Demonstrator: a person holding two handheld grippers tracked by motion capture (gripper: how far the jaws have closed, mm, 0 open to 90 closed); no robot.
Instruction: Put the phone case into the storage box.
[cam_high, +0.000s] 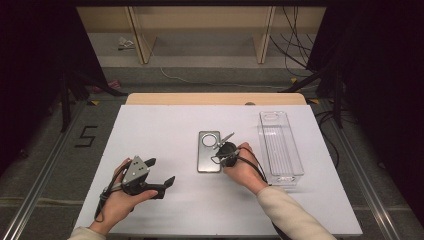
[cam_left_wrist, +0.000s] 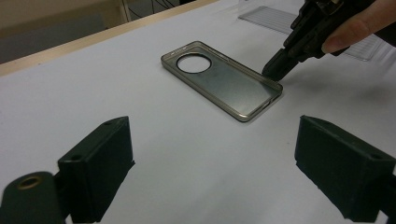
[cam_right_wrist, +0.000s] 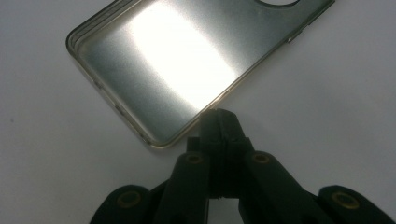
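Observation:
A translucent grey phone case (cam_high: 208, 151) (cam_left_wrist: 222, 79) (cam_right_wrist: 163, 70) lies flat on the white table, open side up, with its round camera hole at the far end. My right gripper (cam_high: 217, 160) (cam_left_wrist: 273, 72) (cam_right_wrist: 218, 116) is shut, and its tips rest against the case's right long edge near the near corner. Whether the thin rim is pinched between them I cannot tell. My left gripper (cam_high: 161, 171) (cam_left_wrist: 212, 158) is held low at the near left with its jaws wide open. Nothing is between them, and it points toward the case from a distance.
A clear plastic tray (cam_high: 263, 145) (cam_left_wrist: 266, 14) stands lengthwise at the right of the table, close to my right hand. The white tabletop (cam_high: 165, 130) ends at a wooden strip along its far edge. Beyond it are shelving legs and cables on the floor.

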